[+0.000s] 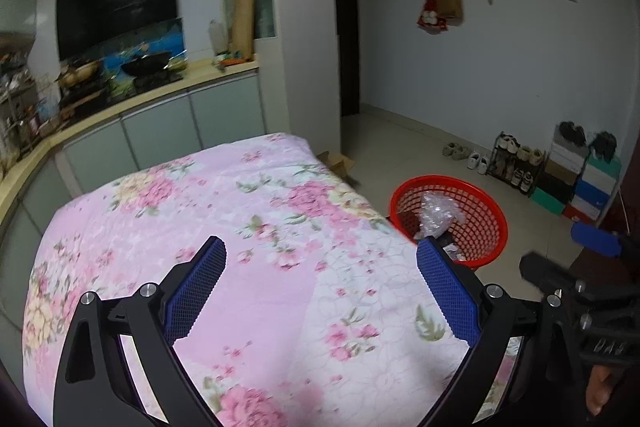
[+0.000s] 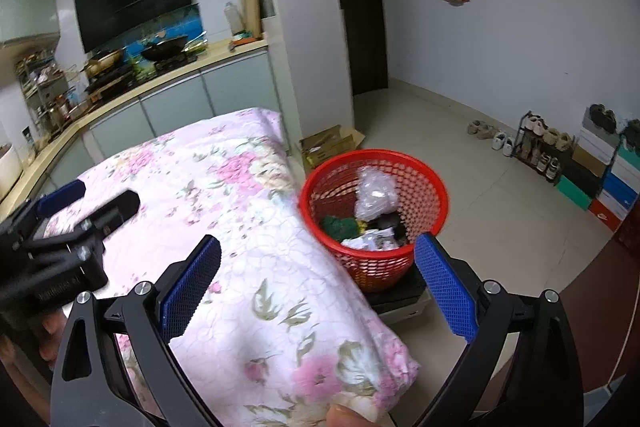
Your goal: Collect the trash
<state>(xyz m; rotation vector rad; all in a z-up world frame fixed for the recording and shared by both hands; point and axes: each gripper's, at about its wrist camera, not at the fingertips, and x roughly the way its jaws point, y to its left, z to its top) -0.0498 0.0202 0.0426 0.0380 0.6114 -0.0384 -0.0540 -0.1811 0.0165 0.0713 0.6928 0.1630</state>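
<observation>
I have both grippers hanging above the table [image 1: 280, 267] with nothing in them: the left gripper [image 1: 320, 291] has its two blue pads spread wide with only the flowered cloth [image 2: 240, 227] showing between them, and the right gripper [image 2: 318, 279] is spread just as wide, its gap framing the cloth's corner and the foot of the basket [image 2: 374, 267]. I read that as a rest pose between picks, fingers kept apart so either one can drop onto the next piece. The red basket stands just beside the table's right edge, on a dark flat block on the floor [image 2: 460, 131], I judge so that its rim sits close under the table and trash can go in with a short swing. The trash is in it: one crumpled clear plastic wrap [image 2: 374, 197] on top, one green lump [image 2: 340, 225] below it, some white scraps [image 2: 372, 241] and something dark that I cannot make out. By my count: two grippers, one basket, one table, one cloth, and not a single loose piece of trash on the cloth in either view, so I judge the collecting done or nearly so, unless something lies outside these views. A thumb [image 2: 348, 417] shows at the bottom edge by the cloth's corner; I cannot tell whether it touches it. Along the far wall, well apart from the work, are one shoe rack [image 2: 544, 147] and a stack of shoe boxes [image 2: 600, 175].
</observation>
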